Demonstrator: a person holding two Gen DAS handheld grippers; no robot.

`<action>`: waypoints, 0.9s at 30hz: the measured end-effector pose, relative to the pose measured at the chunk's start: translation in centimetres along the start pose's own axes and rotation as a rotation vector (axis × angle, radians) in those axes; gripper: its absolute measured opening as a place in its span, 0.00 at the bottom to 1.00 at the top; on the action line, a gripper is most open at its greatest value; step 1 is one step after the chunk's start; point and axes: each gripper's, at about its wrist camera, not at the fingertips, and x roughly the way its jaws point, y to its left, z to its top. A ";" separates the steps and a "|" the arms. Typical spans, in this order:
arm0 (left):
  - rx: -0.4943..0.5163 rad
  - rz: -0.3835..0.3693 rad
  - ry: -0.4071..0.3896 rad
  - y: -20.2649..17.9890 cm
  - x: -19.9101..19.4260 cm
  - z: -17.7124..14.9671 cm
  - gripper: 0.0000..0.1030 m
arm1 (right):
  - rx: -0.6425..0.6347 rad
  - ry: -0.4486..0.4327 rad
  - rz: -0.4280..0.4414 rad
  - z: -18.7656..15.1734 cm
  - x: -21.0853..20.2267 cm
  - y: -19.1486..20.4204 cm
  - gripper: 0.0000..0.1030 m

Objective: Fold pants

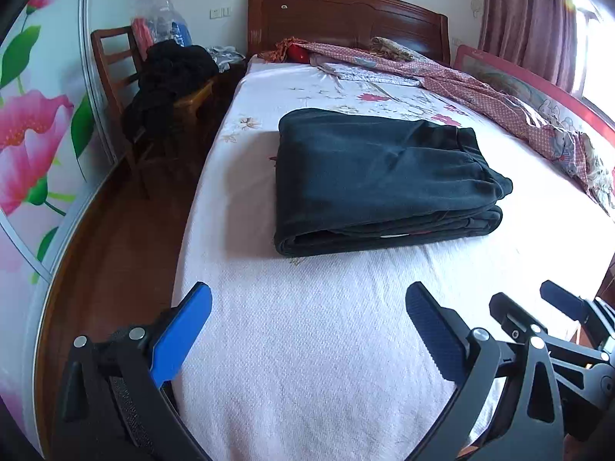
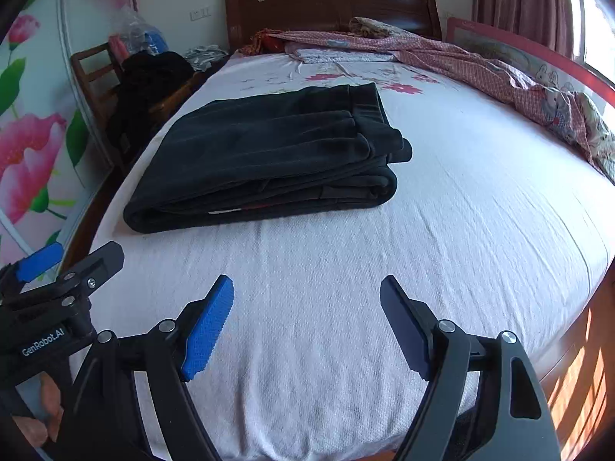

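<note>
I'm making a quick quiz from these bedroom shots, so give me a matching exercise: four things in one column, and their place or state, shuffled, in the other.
Things:
1. dark pants
2. wooden chair
3. left gripper
4. patterned quilt

Places or states:
A. bunched along the far side of the bed
B. folded in a stack on the white sheet
C. beside the bed, piled with black clothes
D. open, holding nothing

Pairs: 1-B, 2-C, 3-D, 4-A

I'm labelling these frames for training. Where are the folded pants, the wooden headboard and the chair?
folded pants [image 1: 376, 176]: left wrist view, top layer of the dark stack.
wooden headboard [image 1: 346, 19]: left wrist view, centre panel.
chair [image 2: 90, 73]: right wrist view, slatted backrest.
</note>
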 end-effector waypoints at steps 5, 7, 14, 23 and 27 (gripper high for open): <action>-0.022 0.029 0.023 1.0 0.4 -0.6 0.98 | 0.018 -0.037 -0.009 0.2 -0.5 0.1 0.76; -0.021 0.031 0.008 1.0 0.2 -0.6 0.98 | 0.049 -0.042 -0.009 0.4 -0.8 -0.1 0.76; 0.008 0.033 -0.041 0.6 -0.6 -0.5 0.98 | 0.124 -0.049 -0.010 1.4 -0.9 -0.9 0.76; -0.030 0.055 -0.021 1.2 0.0 -0.4 0.98 | 0.114 -0.032 -0.005 1.2 -0.5 -0.6 0.76; -0.021 0.050 -0.020 0.9 0.0 -0.3 0.98 | 0.118 -0.025 0.001 1.2 -0.3 -0.5 0.76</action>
